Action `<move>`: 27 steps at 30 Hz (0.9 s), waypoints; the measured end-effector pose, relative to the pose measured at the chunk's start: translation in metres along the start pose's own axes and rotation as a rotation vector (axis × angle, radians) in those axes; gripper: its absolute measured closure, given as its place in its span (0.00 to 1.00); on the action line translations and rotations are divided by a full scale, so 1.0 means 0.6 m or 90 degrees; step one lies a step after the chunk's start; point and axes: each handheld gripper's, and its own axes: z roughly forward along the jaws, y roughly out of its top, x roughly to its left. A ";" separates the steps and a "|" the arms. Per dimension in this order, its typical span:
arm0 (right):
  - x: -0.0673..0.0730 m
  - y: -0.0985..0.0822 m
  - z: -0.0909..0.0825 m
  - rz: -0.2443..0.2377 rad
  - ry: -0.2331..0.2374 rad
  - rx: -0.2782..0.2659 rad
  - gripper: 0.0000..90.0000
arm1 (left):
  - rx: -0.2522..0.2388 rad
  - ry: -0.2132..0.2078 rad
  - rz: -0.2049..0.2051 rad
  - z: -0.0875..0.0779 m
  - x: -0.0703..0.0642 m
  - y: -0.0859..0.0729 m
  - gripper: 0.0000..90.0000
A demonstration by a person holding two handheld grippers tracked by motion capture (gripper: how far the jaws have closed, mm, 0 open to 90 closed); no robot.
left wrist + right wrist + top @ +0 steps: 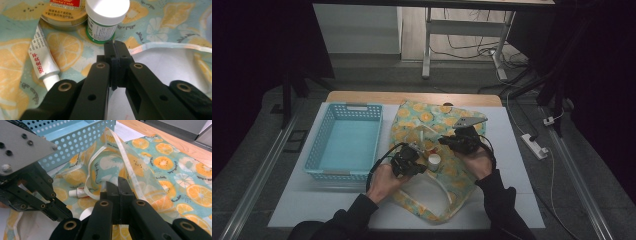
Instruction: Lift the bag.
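White tabletop, citrus-print bag lengthwise toward the person, left tongs together, right tongs clamped on bag's rim.

Round tin cut off by top edge in the left gripper view, label print too small to read. Ointment tube half hidden under bag's strap in the right gripper view. White-capped bottle mostly hidden behind right gripper

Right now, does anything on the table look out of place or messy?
Yes. A white-capped bottle, a tube and a round tin lie loose on the fruit-print bag, whose edge is rumpled and lifted, while the blue basket beside it sits empty.
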 end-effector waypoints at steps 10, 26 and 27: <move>-0.008 0.008 -0.013 0.014 0.020 -0.004 1.00 | -0.024 -0.049 0.004 -0.038 0.001 0.017 1.00; 0.007 0.043 -0.022 -0.012 0.035 0.009 1.00 | -0.089 -0.084 0.005 -0.127 0.006 0.066 1.00; 0.008 0.045 -0.023 -0.013 0.036 0.008 1.00 | -0.095 -0.084 0.004 -0.133 0.006 0.069 1.00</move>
